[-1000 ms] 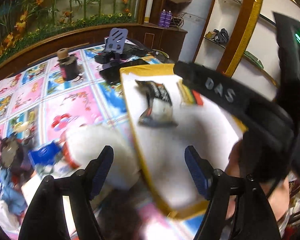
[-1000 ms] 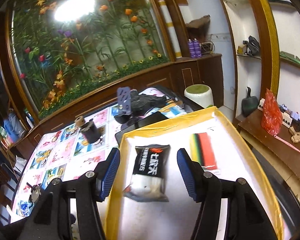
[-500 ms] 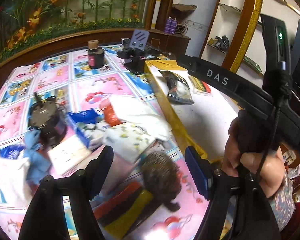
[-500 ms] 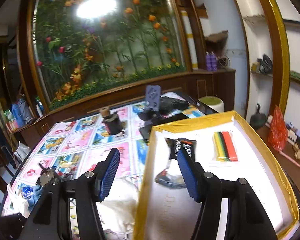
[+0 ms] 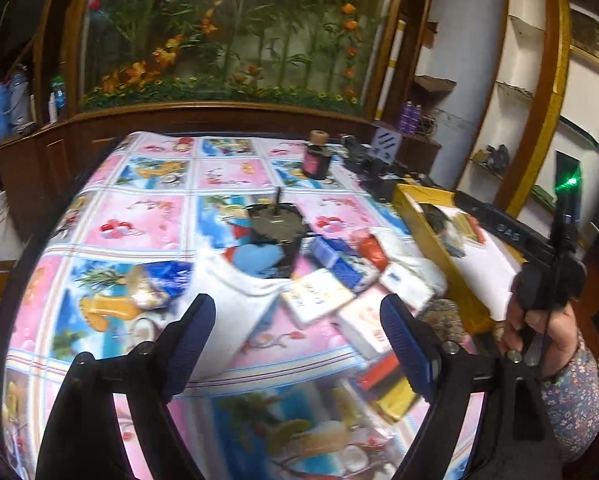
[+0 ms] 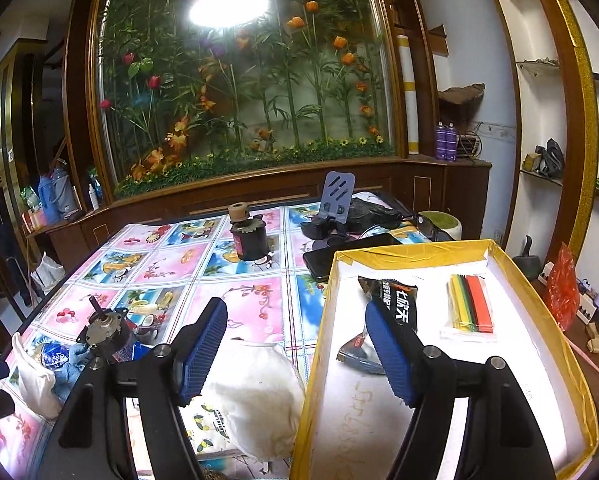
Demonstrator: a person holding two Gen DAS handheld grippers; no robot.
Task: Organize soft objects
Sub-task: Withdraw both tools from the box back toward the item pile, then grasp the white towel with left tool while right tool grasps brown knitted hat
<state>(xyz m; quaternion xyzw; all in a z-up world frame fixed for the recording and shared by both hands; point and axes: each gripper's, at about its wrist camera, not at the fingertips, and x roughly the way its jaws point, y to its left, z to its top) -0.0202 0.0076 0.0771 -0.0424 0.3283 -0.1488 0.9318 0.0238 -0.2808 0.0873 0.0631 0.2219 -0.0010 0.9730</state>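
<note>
The left gripper [image 5: 297, 344] hangs over the patterned tablecloth [image 5: 147, 216] with its jaws opening and nothing between them. Just past its blue pads [image 5: 191, 332] lies a heap of soft packets [image 5: 331, 292], left of the yellow-rimmed box [image 5: 451, 272] and touching its wall; the blur hides what each packet is. A dark motor [image 5: 277, 236] stands behind the heap, farther from the box.

The right gripper [image 6: 295, 352] is also opening and grasps nothing. It straddles the box's [image 6: 319, 344] left wall: one pad over the cloth, the other over the white floor inside. Outside that wall, touching it, a white soft bundle [image 6: 259, 392] rests on a printed tissue pack [image 6: 209, 424]. Inside the box lie a black snack packet [image 6: 395, 300] and, to its right, a bag of coloured strips [image 6: 469, 306]. A person's hand [image 5: 539, 332] grips the right tool's handle beside the box.
</note>
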